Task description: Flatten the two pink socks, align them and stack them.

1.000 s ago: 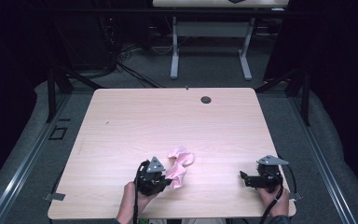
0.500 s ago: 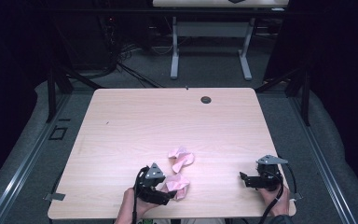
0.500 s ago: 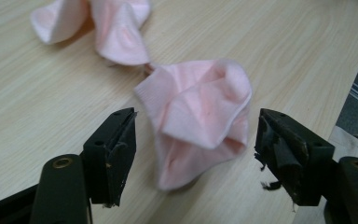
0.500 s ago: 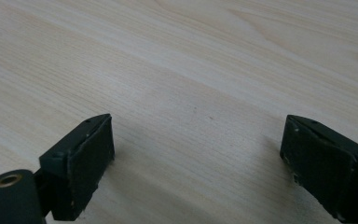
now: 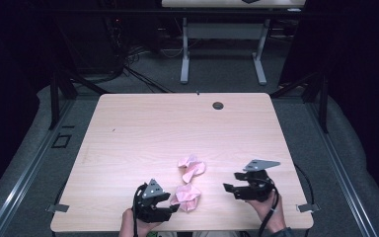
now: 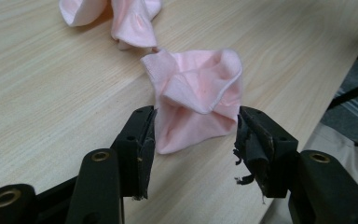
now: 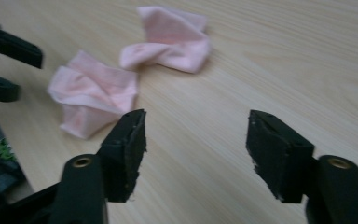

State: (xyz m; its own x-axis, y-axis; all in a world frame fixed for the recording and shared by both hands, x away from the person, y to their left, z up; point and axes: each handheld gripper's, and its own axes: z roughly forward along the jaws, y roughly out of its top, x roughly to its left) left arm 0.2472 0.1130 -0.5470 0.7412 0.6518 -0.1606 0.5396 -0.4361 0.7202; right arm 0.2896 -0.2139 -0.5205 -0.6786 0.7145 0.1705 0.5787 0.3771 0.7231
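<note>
In the high view, the left claw (image 5: 173, 206) sits at the near edge of the bench (image 5: 143, 133), jaws wide, with the near pink sock (image 5: 186, 196) just beside its tips; the far pink sock (image 5: 191, 168) lies just beyond it, both crumpled with no clear long axis. The right claw (image 5: 230, 189) hovers well apart to the right, also wide. In the left gripper view, the near pink sock (image 6: 196, 98) lies bunched between the spread jaws. In the right gripper view, both socks lie left of the open jaws. A second earlier the socks formed one bundle at the left claw; now they lie separate.
</note>
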